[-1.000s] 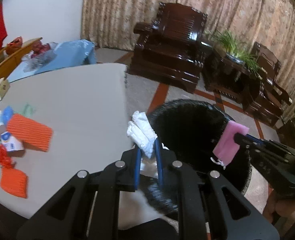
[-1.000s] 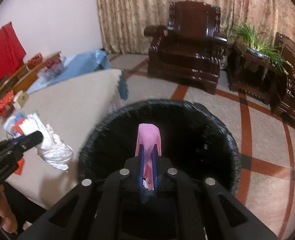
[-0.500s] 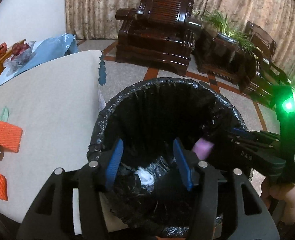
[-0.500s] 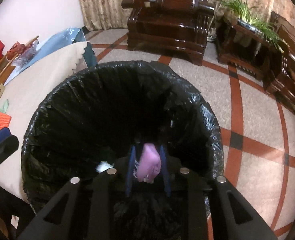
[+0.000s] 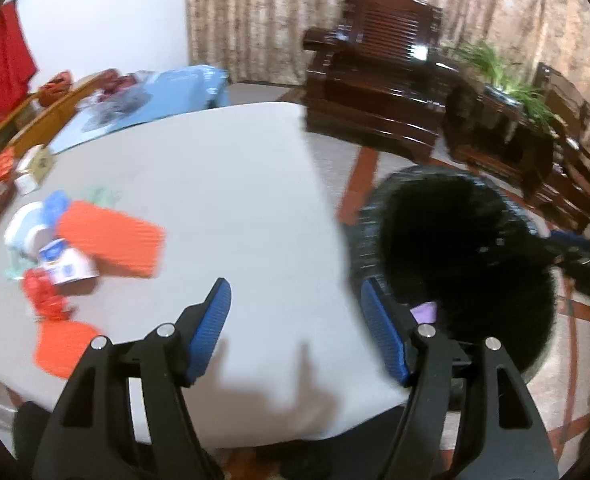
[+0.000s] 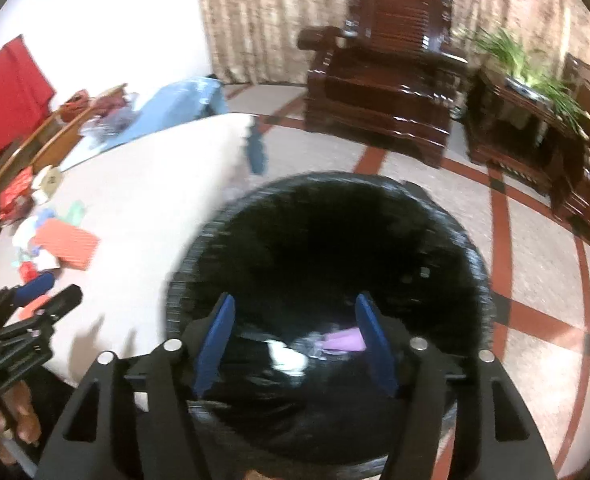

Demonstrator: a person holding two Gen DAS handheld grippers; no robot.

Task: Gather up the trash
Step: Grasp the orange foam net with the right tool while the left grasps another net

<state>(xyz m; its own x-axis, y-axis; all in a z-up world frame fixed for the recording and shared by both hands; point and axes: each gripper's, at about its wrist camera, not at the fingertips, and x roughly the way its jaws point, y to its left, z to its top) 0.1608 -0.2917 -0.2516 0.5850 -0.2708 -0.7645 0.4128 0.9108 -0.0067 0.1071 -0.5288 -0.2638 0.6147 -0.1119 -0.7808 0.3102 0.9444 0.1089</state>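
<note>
A black-lined trash bin (image 6: 447, 240) (image 5: 375, 216) stands on the floor beside the white table (image 5: 223, 184). Inside it lie a pink scrap (image 6: 343, 340) (image 5: 425, 312) and a white crumpled tissue (image 6: 287, 354). My right gripper (image 6: 295, 320) hovers over the bin, its jaws opening with nothing between them. My left gripper (image 5: 295, 300) hangs over the table's near right edge, jaws opening and empty. On the table's left lie an orange ridged wrapper (image 5: 111, 240), a small white carton (image 5: 65, 266), red scraps (image 5: 43, 292) and another orange piece (image 5: 65, 346).
Dark wooden armchairs (image 5: 375, 92) and a plant stand with green leaves (image 6: 535, 76) line the curtained far wall. A blue bag (image 5: 167, 92) and boxes (image 5: 31, 168) sit at the table's far left. Tiled floor lies right of the bin.
Both grippers let go of their loads: the white tissue and the pink scrap now lie in the bin. The left gripper swung from over the bin back toward the table. Both sets of jaws widened.
</note>
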